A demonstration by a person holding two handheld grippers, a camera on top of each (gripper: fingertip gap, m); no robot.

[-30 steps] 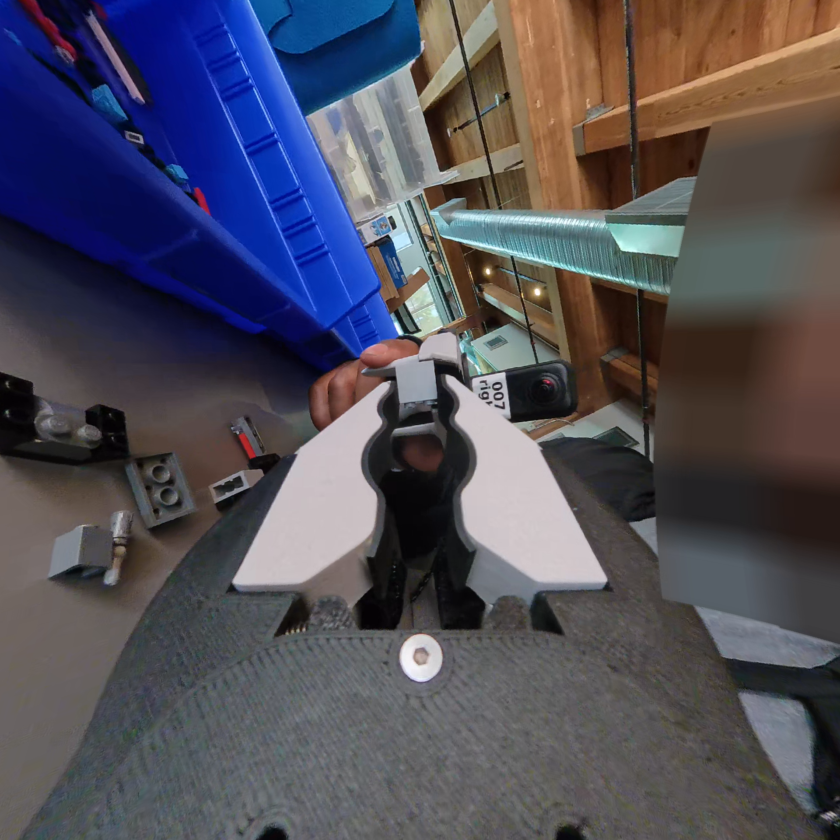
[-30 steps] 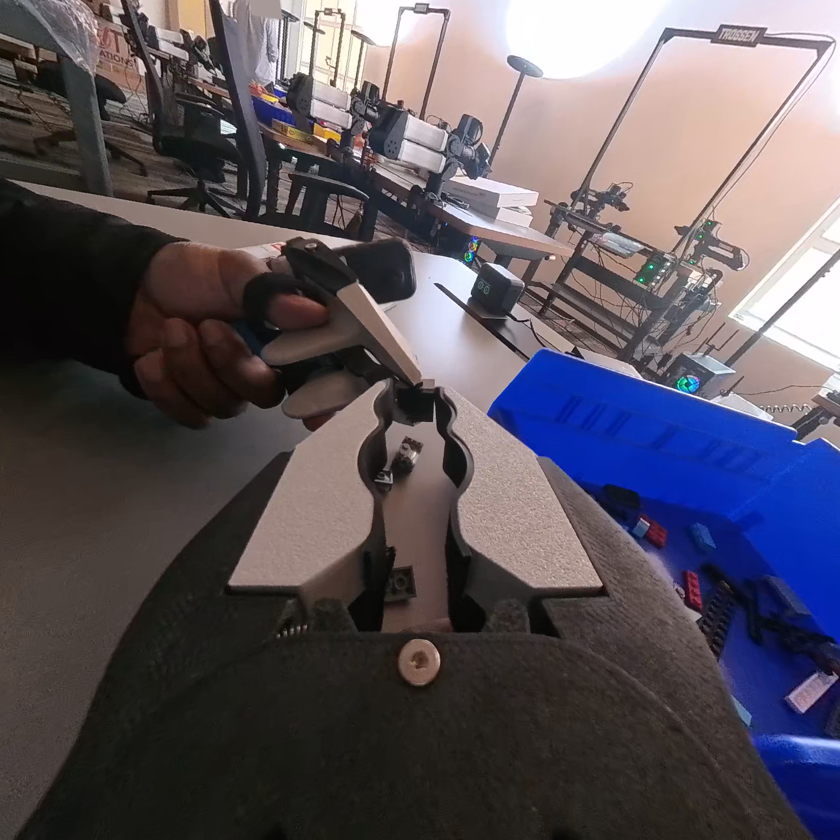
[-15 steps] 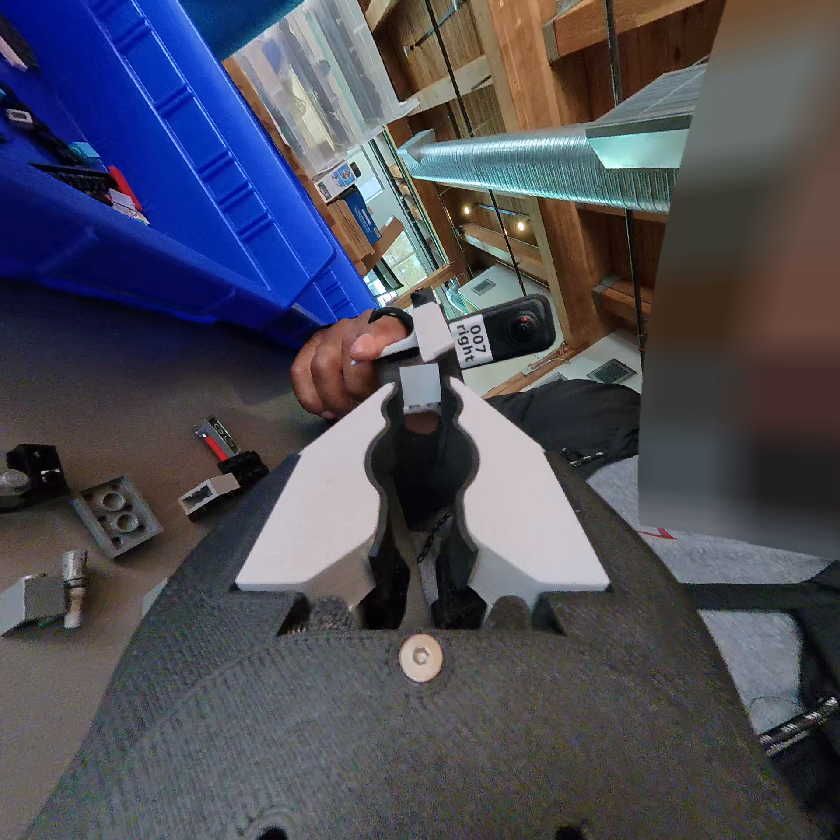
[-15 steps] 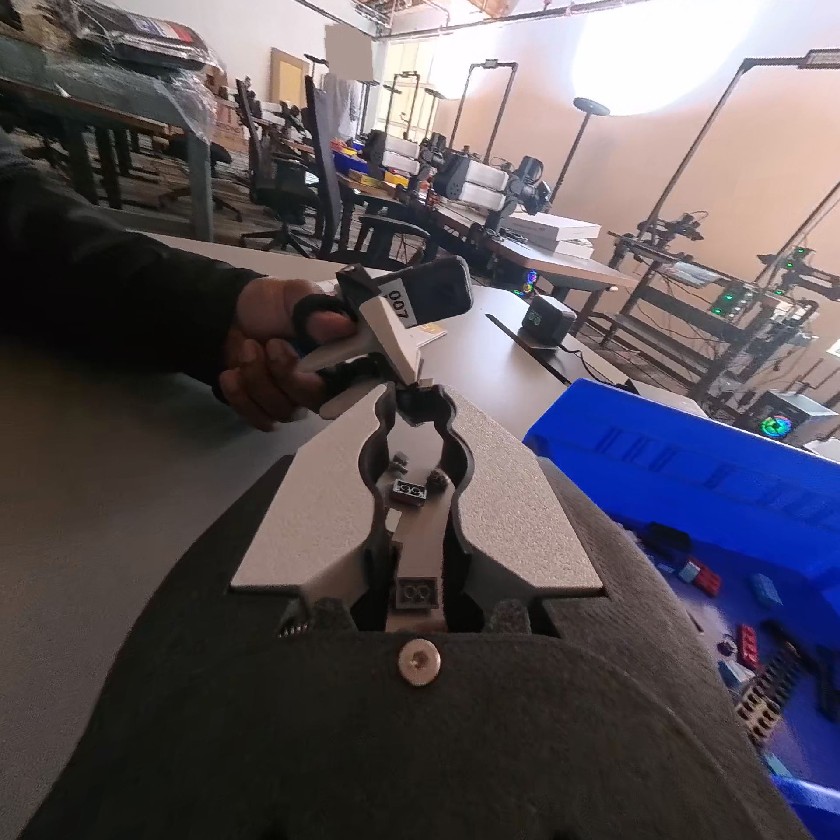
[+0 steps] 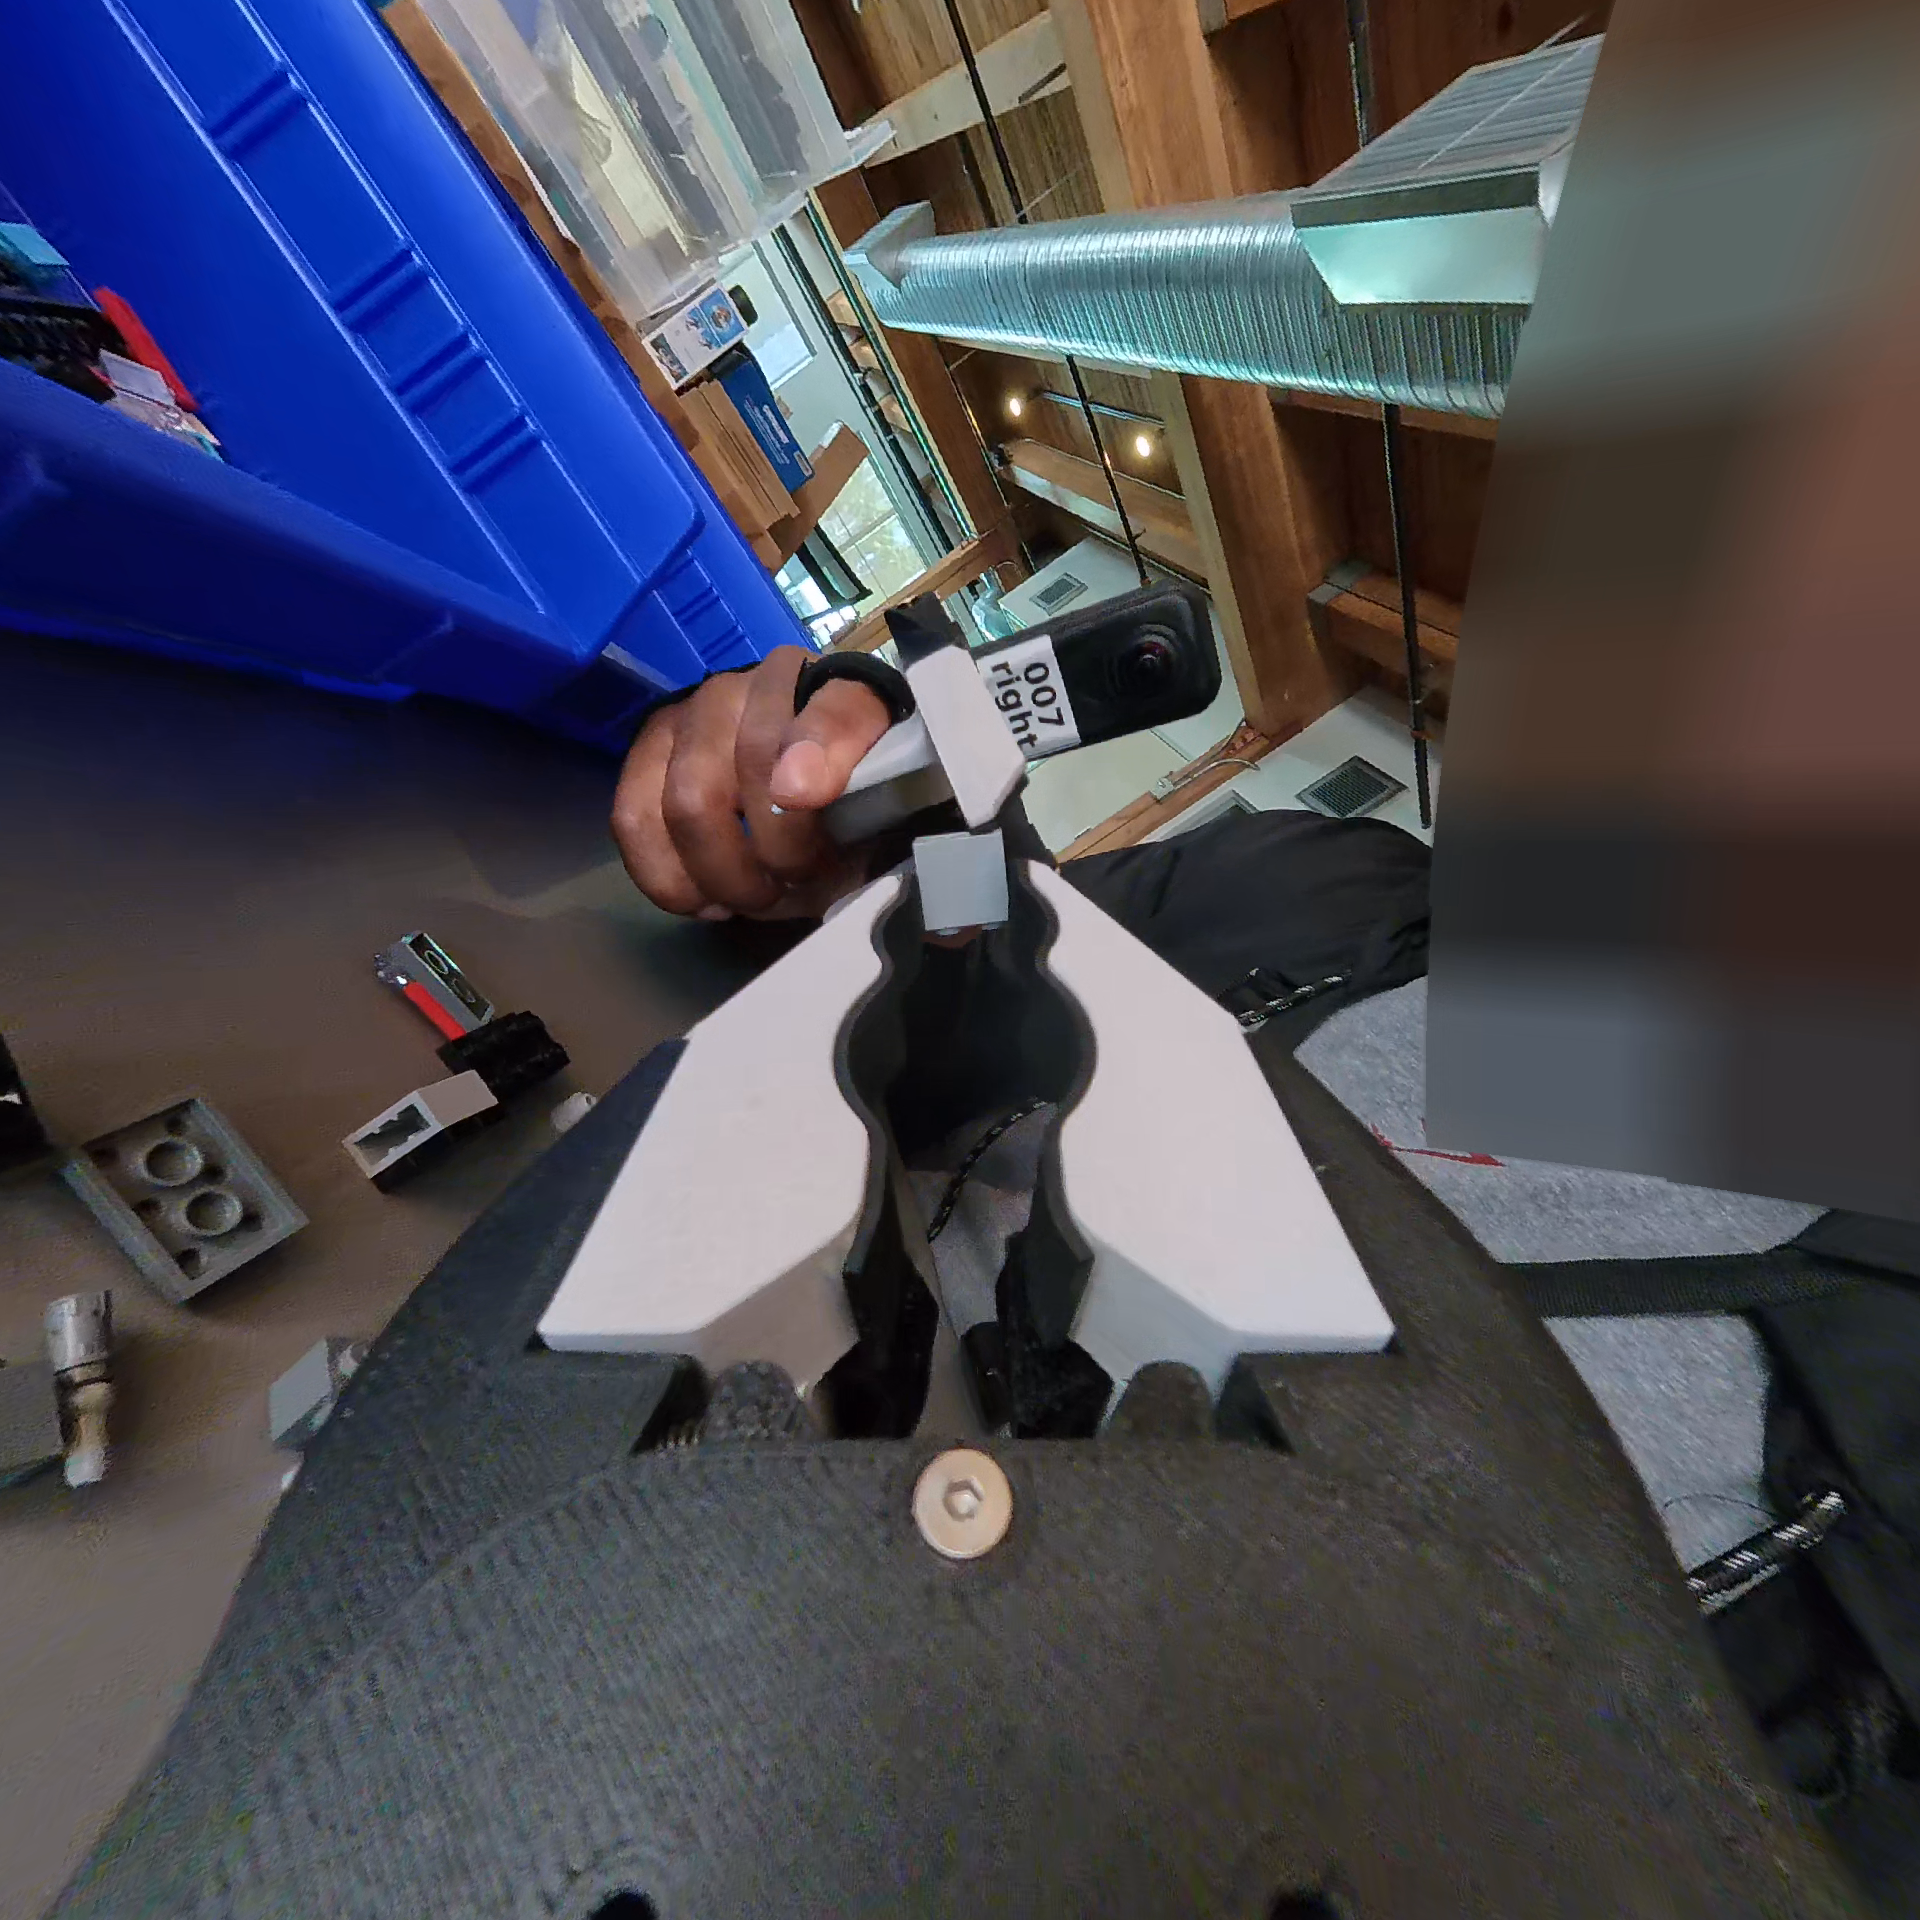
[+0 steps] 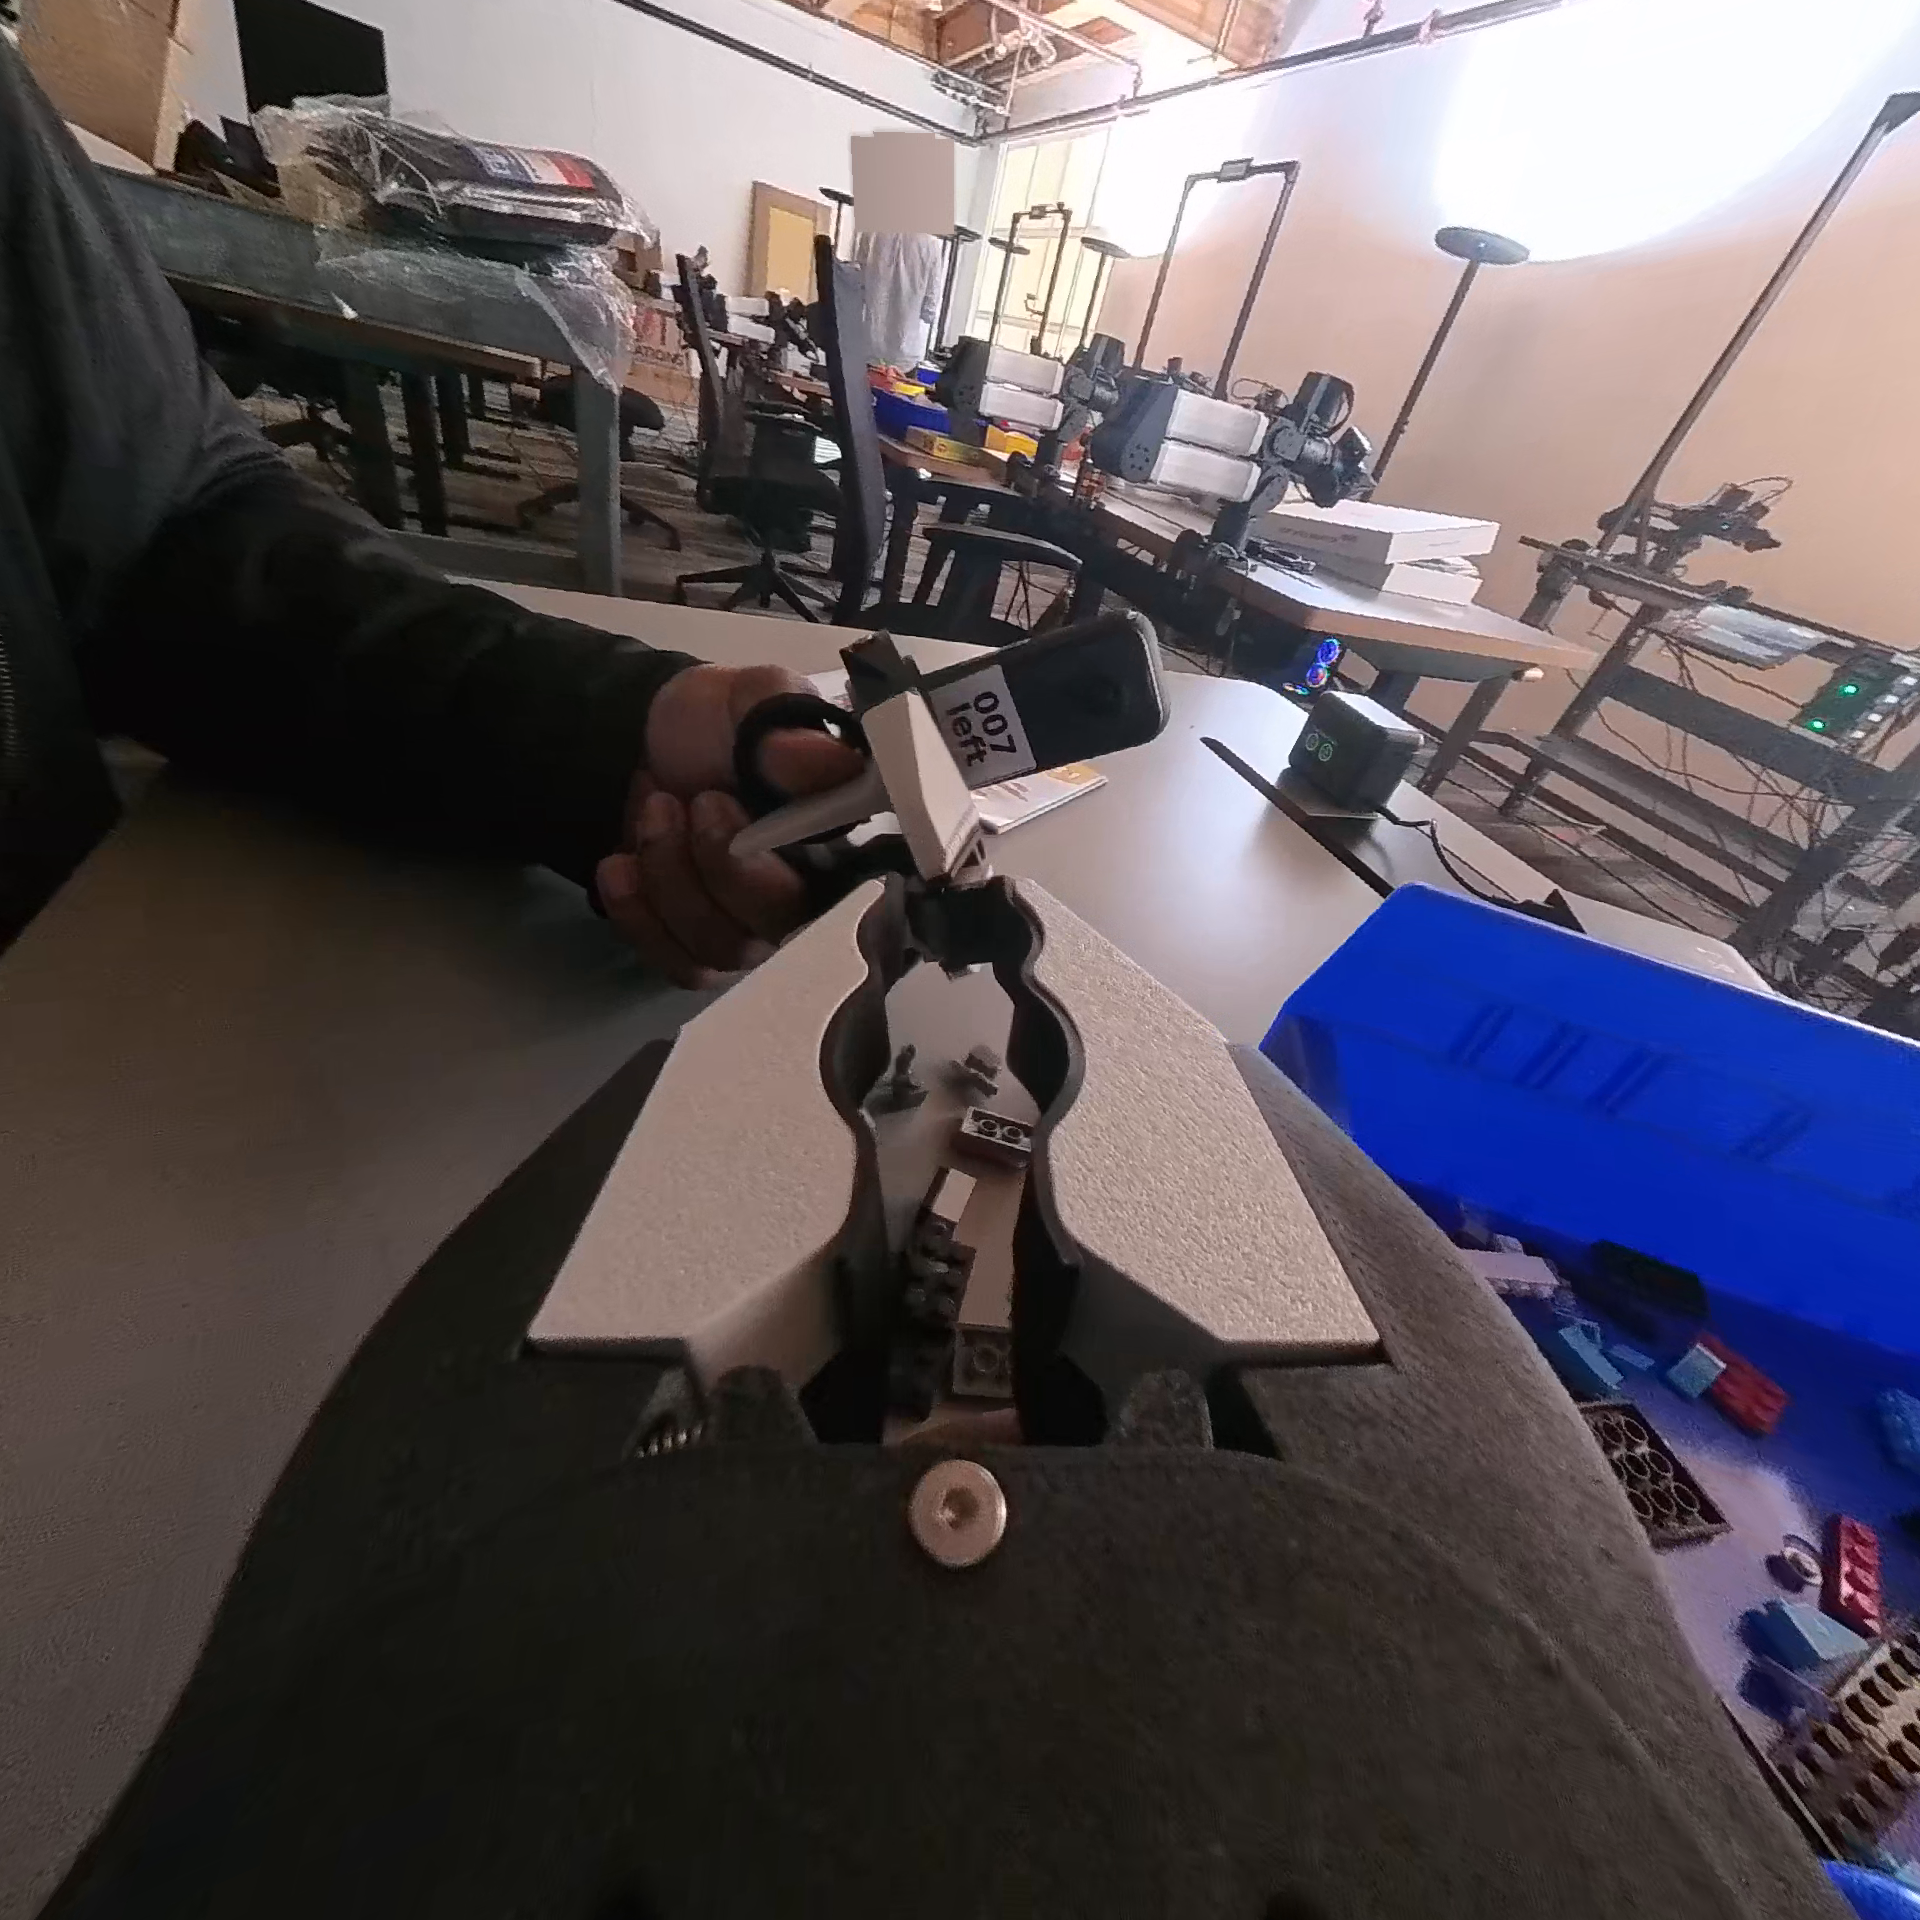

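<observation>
Both rigs have swung over the last second. In the left wrist view the blue bin [image 5: 343,343] has slid further into the upper left, and the loose bricks on the table [image 5: 260,831] have drifted to the lower left edge. The other tool used to overlap the grey brick [image 5: 961,881]; now its tips sit only at the brick's top edge.

The left gripper [image 5: 961,885] is nearly closed, pinching the grey brick right at its fingertips, centre frame.

The right gripper [image 6: 951,925] has a narrow gap and is clamped on a dark piece [image 6: 948,916] at its tips, centre frame. The left tool's tips meet that piece from above.

The piece is shadowed, so we can't tell whether it's a second brick or the same one backlit.
</observation>
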